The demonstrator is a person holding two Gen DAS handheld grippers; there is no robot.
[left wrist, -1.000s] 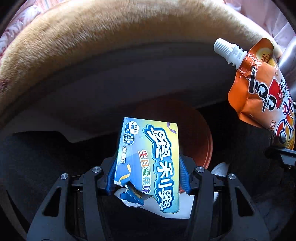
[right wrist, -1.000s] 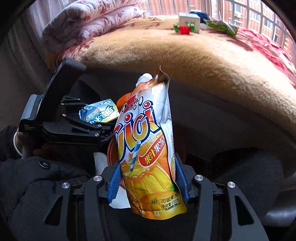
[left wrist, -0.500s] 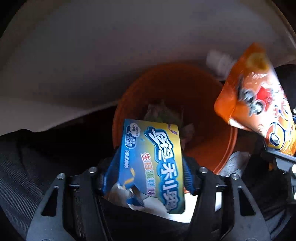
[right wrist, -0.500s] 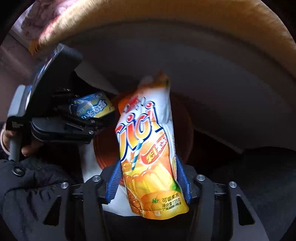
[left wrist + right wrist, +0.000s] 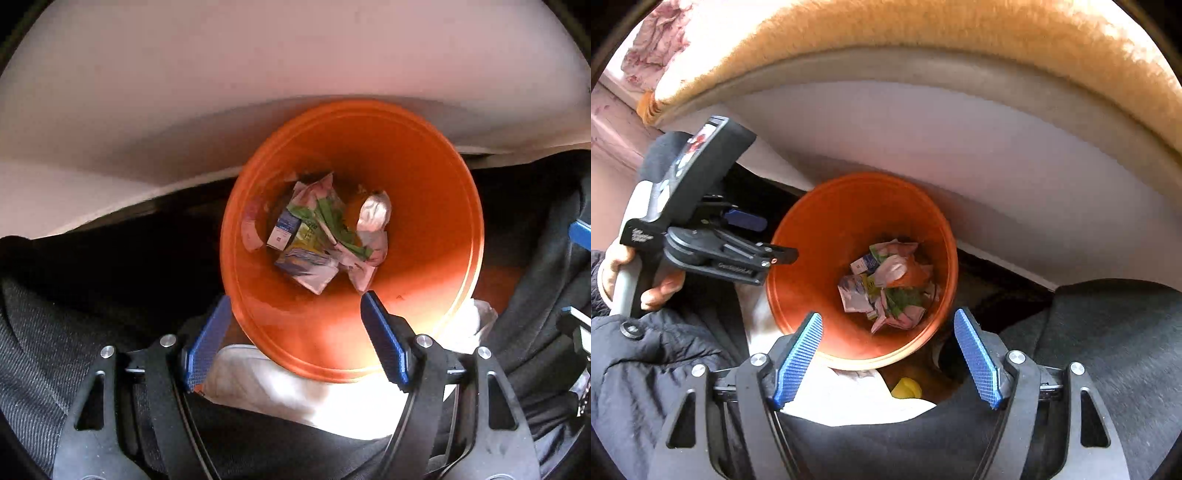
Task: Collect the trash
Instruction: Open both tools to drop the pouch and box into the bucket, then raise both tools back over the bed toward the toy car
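While both sets of jaws are opening with nothing between their blue pads, the trash (image 5: pixel 321 236) lies in a crumpled heap at the bottom of the orange bin (image 5: pixel 436 206). The heap is a mix of torn packets: a blue and white carton scrap, a green and yellow wrapper, pink and white paper, and in the right wrist view an orange pouch (image 5: pixel 910 275) lying on top. None of it touches either gripper.

The left gripper (image 5: pixel 295 314) hangs right over the bin's mouth, pointing down into it. The right gripper (image 5: pixel 888 332) looks down at the bin from beside it, its pads either side of the near rim in the picture. In that same view the left gripper shows from the side at the bin's left edge, with a hand (image 5: pixel 646 280) wrapped round its grey handle.

The bin stands beside a bed (image 5: pixel 960 122) with a pale side panel and a tan fleece blanket (image 5: pixel 923 33) on top; a pink flowered quilt (image 5: pixel 657 40) shows at the far corner. Dark clothing (image 5: pixel 1108 350) fills the foreground, and a small yellow thing (image 5: pixel 907 387) lies just below the bin.
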